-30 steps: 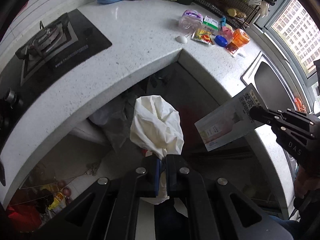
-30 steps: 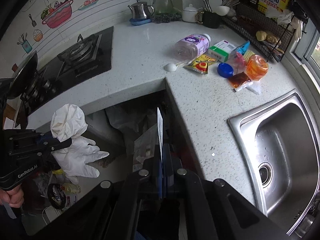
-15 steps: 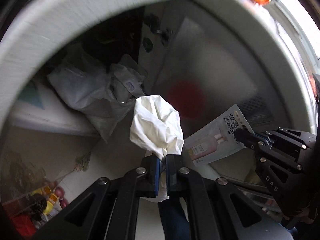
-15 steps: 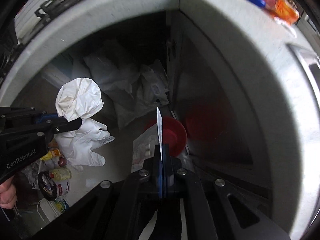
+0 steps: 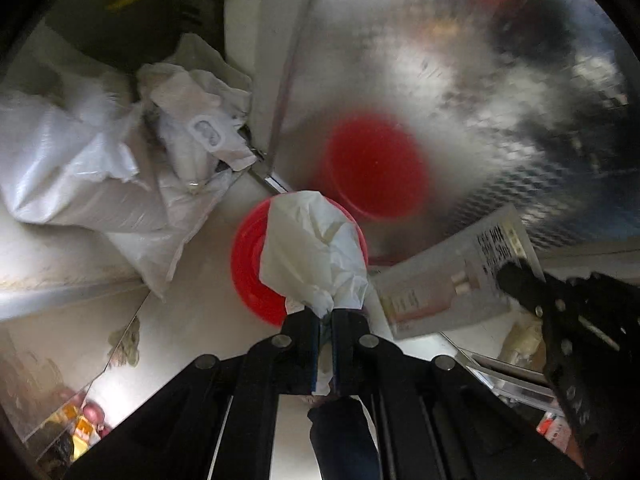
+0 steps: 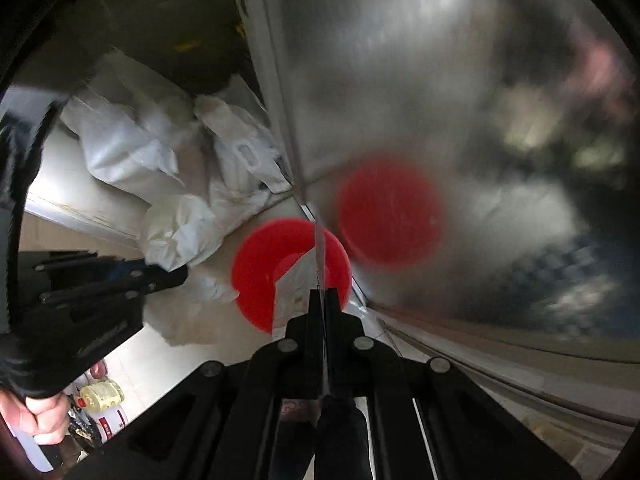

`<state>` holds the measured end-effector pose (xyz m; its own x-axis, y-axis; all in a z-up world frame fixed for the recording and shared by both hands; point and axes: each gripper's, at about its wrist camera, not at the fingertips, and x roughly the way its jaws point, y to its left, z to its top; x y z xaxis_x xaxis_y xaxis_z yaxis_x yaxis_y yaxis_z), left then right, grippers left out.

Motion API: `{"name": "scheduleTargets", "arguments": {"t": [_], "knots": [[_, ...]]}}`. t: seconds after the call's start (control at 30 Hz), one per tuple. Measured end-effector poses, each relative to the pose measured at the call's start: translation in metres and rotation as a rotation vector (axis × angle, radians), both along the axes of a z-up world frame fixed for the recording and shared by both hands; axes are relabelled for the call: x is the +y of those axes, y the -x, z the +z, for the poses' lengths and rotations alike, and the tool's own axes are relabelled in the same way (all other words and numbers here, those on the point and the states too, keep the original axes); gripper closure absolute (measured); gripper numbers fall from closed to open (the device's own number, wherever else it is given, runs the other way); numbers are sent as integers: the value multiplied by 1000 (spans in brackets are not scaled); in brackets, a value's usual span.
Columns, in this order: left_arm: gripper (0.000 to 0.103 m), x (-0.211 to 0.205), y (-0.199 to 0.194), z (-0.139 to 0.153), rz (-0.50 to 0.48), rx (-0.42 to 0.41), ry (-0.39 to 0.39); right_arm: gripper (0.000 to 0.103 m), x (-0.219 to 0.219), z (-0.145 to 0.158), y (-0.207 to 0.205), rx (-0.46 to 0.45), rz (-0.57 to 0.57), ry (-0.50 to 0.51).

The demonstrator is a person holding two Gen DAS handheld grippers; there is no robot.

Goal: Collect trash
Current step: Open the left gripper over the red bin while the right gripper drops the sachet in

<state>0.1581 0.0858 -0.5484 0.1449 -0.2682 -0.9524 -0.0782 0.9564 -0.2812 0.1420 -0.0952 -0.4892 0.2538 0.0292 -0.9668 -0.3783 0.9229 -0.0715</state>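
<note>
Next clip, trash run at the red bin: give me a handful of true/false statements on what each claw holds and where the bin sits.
1. The left claw is shut on a crumpled white glove. True.
2. The right claw is empty. False: it pinches a flat printed packet.
3. The red bin stands on the floor beside a shiny metal panel. True.
4. The glove already lies inside the bin. False: it is clamped above it.

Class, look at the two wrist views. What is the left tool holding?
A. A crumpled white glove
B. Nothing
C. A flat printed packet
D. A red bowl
A: the left tool is clamped on a crumpled white glove, which hangs over the red bin, while the flat printed packet sits in the right tool.
</note>
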Motion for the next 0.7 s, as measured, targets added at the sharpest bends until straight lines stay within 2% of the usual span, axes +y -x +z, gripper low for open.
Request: {"name": "scheduleTargets", "arguments": {"t": [0.17, 0.37, 0.4, 0.43, 0.5, 0.6, 0.7], "knots": [[99, -5, -14, -43, -11, 42, 9, 102, -5, -35, -1, 5, -22, 30], [97, -16, -18, -61, -55, 53, -6, 102, -6, -62, -4, 14, -40, 45], [87, -16, -18, -61, -56, 55, -9, 102, -5, -63, -4, 13, -38, 41], [73, -16, -17, -60, -57, 58, -3, 102, -6, -64, -3, 13, -34, 38], [56, -14, -16, -56, -60, 47, 15, 102, -7, -63, -2, 12, -28, 32], [41, -14, -14, -47, -74, 18, -30, 102, -6, -63, -4, 17, -20, 22], [40, -13, -13, -47, -94, 16, -49, 102, -6, -67, -7, 14, -6, 19]]}}
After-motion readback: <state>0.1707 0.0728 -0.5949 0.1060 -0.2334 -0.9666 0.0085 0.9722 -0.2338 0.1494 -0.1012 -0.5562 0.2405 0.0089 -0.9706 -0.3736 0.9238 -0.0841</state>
